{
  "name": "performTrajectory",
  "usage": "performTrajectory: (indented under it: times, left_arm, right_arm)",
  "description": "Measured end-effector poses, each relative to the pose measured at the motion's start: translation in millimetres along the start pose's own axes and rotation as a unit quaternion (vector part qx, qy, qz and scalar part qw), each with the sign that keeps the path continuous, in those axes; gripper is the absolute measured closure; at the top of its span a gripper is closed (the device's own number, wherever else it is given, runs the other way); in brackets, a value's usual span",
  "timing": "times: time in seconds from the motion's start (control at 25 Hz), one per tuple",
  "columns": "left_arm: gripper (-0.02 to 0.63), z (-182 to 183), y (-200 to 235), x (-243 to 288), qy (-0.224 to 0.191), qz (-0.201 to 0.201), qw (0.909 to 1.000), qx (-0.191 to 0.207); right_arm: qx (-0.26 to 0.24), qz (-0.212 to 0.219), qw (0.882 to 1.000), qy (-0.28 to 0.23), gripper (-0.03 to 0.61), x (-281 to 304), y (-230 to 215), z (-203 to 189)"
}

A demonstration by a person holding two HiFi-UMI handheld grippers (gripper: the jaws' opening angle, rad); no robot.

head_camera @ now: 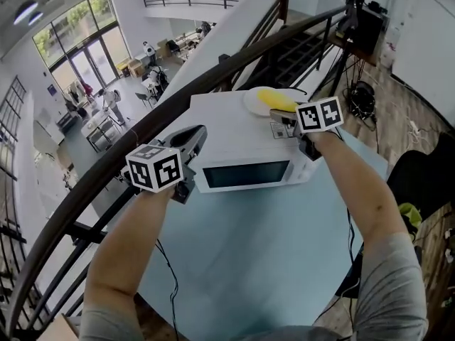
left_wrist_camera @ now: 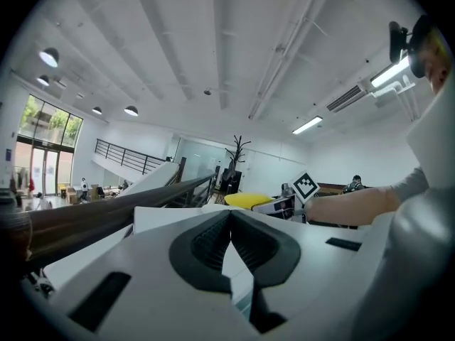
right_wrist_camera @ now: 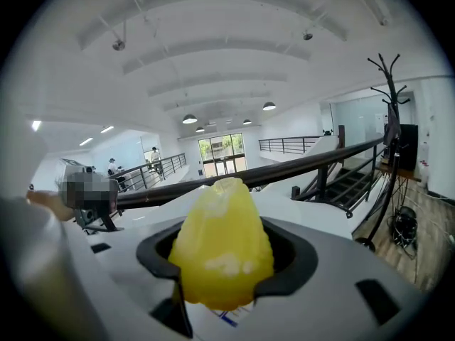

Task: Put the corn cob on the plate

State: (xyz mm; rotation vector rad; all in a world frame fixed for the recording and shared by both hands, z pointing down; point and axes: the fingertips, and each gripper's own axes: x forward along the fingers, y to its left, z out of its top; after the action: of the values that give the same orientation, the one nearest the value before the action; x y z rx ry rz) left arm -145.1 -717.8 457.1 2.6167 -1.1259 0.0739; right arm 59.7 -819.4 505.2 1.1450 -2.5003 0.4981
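Right gripper (head_camera: 280,119): jaws wide apart, clamped on the corn (head_camera: 273,99). The right gripper view shows the yellow cob filling the gap between both pads, its tip pointing away from the camera.

Corn position: over the white plate (head_camera: 249,105), still held. Cannot tell whether it touches the plate.

The plate sits on top of a white microwave (head_camera: 245,175), toward its far right corner. The microwave stands on a pale blue surface (head_camera: 270,254).

Left gripper (head_camera: 199,135): jaws closed, tips meeting, nothing between them. It is held just beside the microwave's near left top corner, well apart from the plate.

A dark handrail (head_camera: 106,169) runs behind the surface.
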Motion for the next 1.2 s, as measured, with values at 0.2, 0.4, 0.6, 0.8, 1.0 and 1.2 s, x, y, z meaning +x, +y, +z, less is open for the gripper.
performTrajectory:
  times: [0.2, 0.4, 0.6, 0.8, 1.0, 1.2]
  left_arm:
    - [0.595, 8, 24, 32, 0.003, 0.010, 0.9998, -0.019]
    - [0.595, 9, 26, 55, 0.012, 0.007, 0.9999, -0.005]
    - [0.595, 11, 24, 65, 0.019, 0.007, 0.9997, 0.011]
    - [0.595, 9, 19, 67, 0.026, -0.005, 0.9995, 0.018]
    - [0.595, 14, 14, 67, 0.023, -0.013, 0.9995, 0.017]
    - [0.595, 11, 9, 68, 0.024, -0.019, 0.9993, 0.020]
  right_arm:
    - [-0.016, -0.029, 0.999, 0.027, 0.324, 26, -26, 11]
    - [-0.029, -0.045, 0.997, 0.050, 0.324, 46, -40, 13]
    - [-0.041, -0.051, 0.996, 0.062, 0.324, 61, -44, 14]
    - [-0.042, -0.059, 0.995, 0.068, 0.324, 74, -48, 13]
    - [-0.051, -0.062, 0.994, 0.073, 0.324, 80, -47, 14]
    - [-0.059, -0.062, 0.993, 0.080, 0.322, 85, -44, 10]
